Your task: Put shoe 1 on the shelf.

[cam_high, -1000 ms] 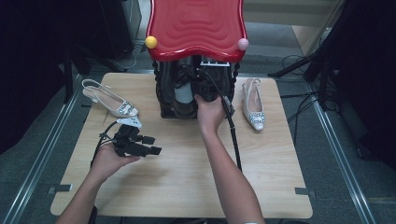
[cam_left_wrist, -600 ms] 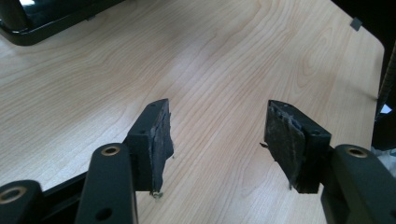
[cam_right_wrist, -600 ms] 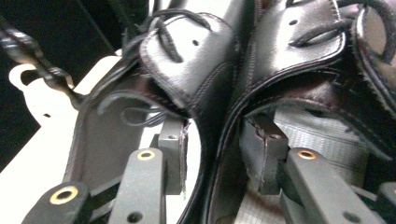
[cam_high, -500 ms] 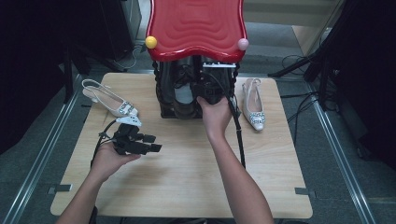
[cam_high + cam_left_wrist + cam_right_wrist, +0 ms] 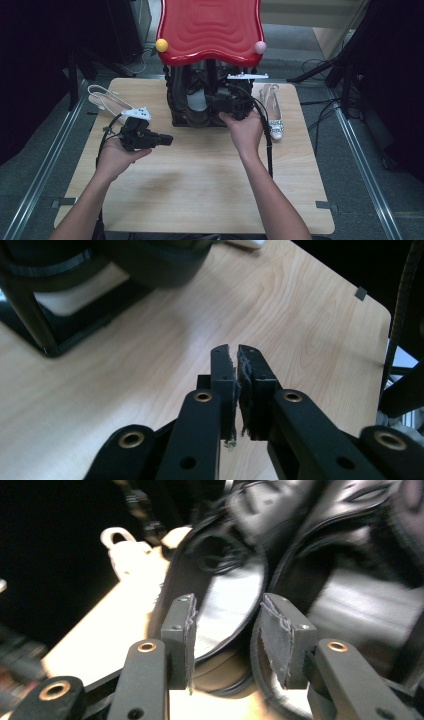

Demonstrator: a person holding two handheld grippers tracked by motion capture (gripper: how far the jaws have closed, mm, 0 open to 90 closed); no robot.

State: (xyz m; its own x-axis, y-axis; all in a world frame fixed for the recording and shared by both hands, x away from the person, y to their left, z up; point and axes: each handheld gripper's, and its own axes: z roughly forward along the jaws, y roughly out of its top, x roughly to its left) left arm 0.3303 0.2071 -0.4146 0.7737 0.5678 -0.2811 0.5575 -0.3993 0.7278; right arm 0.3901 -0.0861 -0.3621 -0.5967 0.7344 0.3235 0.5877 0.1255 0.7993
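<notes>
While the left gripper (image 5: 165, 140) hangs over bare wood near the left side of the table (image 5: 200, 195), its jaws have just been closing and now sit pressed together with nothing between them, as the left gripper view (image 5: 236, 371) makes plain. Behind it, at the far left edge, lies a white slingback heel (image 5: 107, 101), just beside that hand. Centre stage stands the black shoe rack (image 5: 192, 117) under its red wavy top (image 5: 210, 27), and here is the right gripper (image 5: 220, 102), nosing in among the black shoes (image 5: 235, 605); its jaws have been opening and stand spread around a shoe's edge, pads not pressing. Just right of the rack lies a second white heel (image 5: 272, 107), close by the right hand's cable. Nearer the person, the wood is broad and open from edge to edge.
</notes>
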